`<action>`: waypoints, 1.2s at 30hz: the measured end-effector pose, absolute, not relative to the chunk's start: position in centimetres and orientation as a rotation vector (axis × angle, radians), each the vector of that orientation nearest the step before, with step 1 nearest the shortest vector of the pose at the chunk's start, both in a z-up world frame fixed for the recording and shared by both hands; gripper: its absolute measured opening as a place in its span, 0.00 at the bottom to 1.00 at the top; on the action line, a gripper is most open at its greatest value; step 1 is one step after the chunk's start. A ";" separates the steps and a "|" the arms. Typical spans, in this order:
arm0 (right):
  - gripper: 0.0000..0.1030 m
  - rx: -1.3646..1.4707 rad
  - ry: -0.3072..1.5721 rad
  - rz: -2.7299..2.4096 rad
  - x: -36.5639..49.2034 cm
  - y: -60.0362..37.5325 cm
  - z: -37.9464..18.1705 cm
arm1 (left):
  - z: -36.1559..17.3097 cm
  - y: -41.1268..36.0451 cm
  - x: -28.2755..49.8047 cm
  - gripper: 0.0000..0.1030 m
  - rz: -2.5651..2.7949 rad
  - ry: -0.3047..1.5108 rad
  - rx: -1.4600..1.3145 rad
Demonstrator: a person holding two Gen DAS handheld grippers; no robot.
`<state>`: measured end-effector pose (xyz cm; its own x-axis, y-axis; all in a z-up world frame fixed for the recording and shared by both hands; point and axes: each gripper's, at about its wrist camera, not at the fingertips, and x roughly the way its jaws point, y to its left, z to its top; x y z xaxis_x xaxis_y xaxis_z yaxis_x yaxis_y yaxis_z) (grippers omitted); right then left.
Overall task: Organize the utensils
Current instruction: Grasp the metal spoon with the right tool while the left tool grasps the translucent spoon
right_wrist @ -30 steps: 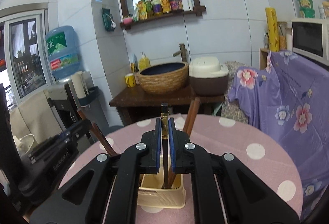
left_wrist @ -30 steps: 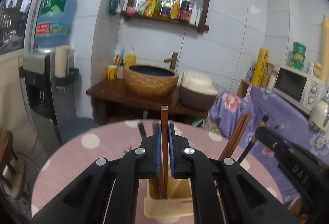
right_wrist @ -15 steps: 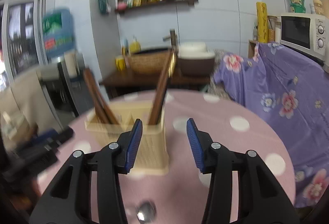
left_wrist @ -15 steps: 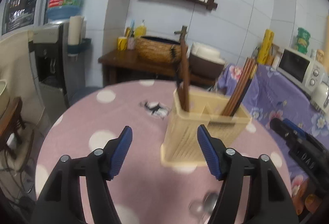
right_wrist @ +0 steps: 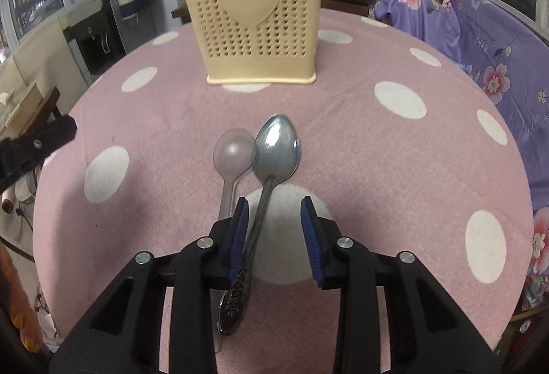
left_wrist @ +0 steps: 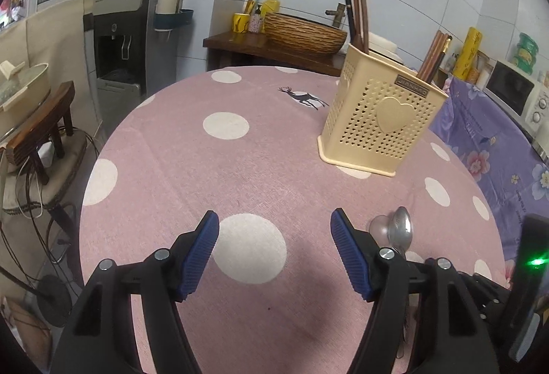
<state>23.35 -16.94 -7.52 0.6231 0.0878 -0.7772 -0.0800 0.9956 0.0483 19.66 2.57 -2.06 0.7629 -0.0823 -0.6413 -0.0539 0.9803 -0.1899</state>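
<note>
A: Pink, white-dotted cloth covered the round table (left_wrist: 212, 168). Where was everything?

B: The cream perforated holder (right_wrist: 257, 17) stood toward the far side with brown chopsticks (left_wrist: 433, 59) in it; their tops were cut off in the right view.

A: And the tools?

B: The left tool (left_wrist: 274, 253) gaped wide, empty, over bare cloth. The right tool (right_wrist: 273, 236) was half open, straddling the metal spoon (right_wrist: 274, 150) handle; contact was hard to judge. A clear plastic spoon (right_wrist: 233, 156) lay just beside it.

A: Changed?

B: A second earlier, both pinched chopsticks above the holder.
</note>
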 end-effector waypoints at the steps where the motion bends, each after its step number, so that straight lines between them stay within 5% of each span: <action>1: 0.28 0.001 0.903 0.091 23.5 -16.7 -7.8 | -1.9 2.5 19.5 0.65 -0.017 0.699 -0.196; 8: 0.08 -0.026 0.893 0.055 23.3 -16.0 -8.1 | -2.1 2.3 19.4 0.65 -0.023 0.697 -0.196; 22: 0.07 0.041 0.900 -0.039 21.8 -23.5 -8.0 | -4.2 -2.6 20.5 0.65 -0.153 0.805 -0.140; 27: 0.16 0.100 0.877 0.026 21.4 -24.5 -7.3 | -5.1 -5.5 21.2 0.65 -0.176 0.844 -0.064; 29: 0.36 0.100 0.863 0.044 21.4 -24.9 -6.9 | -5.4 -6.6 21.7 0.65 -0.178 0.862 -0.023; 36: 0.37 0.167 0.810 0.041 20.6 -27.6 -5.5 | -6.8 -9.6 23.5 0.65 -0.160 0.916 0.030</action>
<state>20.64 -27.62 -5.49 0.6897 0.1003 -0.7171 0.0273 0.9861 0.1641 23.48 -9.55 -6.76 0.5979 -0.1246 -0.7919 0.1505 0.9877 -0.0418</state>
